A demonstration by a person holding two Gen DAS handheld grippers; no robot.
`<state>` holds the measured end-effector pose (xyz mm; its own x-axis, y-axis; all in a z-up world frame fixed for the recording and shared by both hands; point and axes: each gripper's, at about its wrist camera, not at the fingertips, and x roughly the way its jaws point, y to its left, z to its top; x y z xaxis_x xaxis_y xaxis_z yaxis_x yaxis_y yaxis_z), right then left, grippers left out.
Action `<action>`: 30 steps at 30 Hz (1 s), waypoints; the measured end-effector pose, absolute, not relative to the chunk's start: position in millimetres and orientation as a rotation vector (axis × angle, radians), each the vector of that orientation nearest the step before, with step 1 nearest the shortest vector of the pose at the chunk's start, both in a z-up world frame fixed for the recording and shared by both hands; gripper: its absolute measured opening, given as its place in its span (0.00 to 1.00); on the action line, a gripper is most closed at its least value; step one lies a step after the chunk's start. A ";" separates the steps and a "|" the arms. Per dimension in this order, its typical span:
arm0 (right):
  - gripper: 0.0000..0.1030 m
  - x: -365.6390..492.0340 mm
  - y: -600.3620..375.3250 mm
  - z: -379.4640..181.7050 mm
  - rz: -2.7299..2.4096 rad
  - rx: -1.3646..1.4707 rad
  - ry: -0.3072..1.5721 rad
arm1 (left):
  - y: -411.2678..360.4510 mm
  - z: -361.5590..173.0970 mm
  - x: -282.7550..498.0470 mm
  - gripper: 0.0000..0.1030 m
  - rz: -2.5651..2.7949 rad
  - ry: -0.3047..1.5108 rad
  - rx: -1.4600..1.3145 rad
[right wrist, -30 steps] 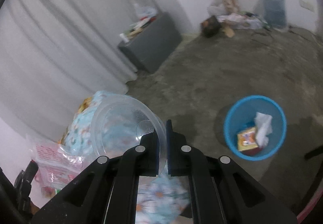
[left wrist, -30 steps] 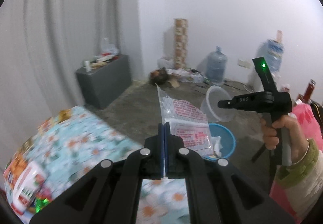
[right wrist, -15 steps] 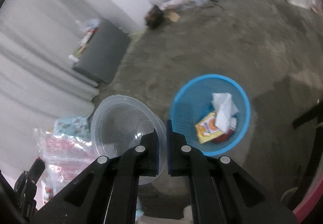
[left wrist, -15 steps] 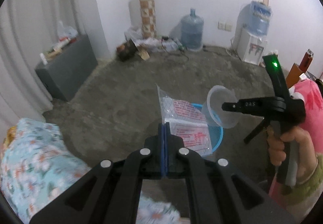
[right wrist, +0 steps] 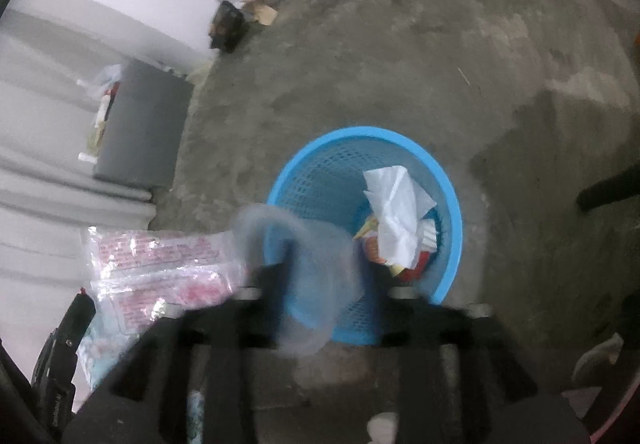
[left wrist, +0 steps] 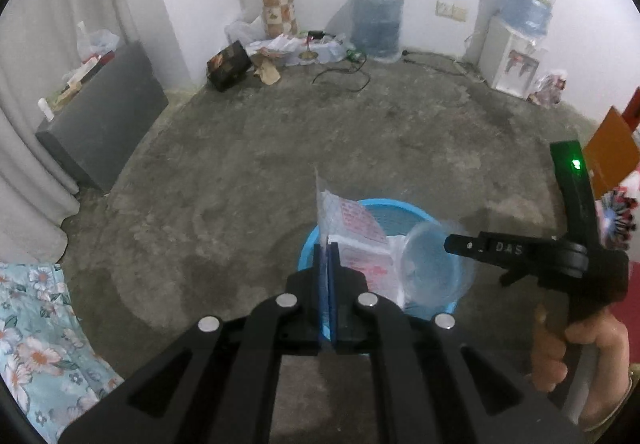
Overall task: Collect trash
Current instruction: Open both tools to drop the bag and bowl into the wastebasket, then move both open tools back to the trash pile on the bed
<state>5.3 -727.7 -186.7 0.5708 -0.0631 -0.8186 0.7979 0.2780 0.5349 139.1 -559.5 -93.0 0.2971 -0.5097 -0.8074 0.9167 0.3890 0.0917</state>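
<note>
Released clear bowl [right wrist: 304, 276], now motion-blurred

Left tool [left wrist: 328, 264], jaws closed on a printed plastic bag [left wrist: 354, 240], above the blue basket [left wrist: 400, 210]; right tool [left wrist: 456, 244] beside a clear container [left wrist: 434, 270].

Blue mesh baskets [right wrist: 448, 200]: one
Clear plastic bowls [left wrist: 436, 268]: one
Printed plastic bags [right wrist: 160, 268]: one
Water jugs: two, one on the floor [left wrist: 376, 24], one on the dispenser [left wrist: 528, 0]
Water dispensers [left wrist: 510, 60]: one
Grey cabinets [left wrist: 104, 116]: one
Grippers: two, left [left wrist: 328, 276], right [right wrist: 324, 272]
</note>
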 end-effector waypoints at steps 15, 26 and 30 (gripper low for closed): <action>0.61 0.1 -706.0 -164.7 -0.624 1.081 0.776 | -506.7 -39.0 131.5 0.47 -1.007 0.725 0.625; 0.80 38.7 -601.2 -36.4 -0.408 0.734 0.659 | -324.8 61.4 132.4 0.70 -0.940 0.584 0.479; 0.83 57.2 -547.7 0.5 -0.273 0.605 0.645 | -231.3 78.6 137.4 0.76 -0.819 0.564 0.390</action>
<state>57.2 -547.7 0.5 0.7715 -0.0541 -0.6339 0.4174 0.7951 0.4401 137.4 -231.3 78.6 0.5511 -0.5718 -0.6077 0.7715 0.6266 0.1101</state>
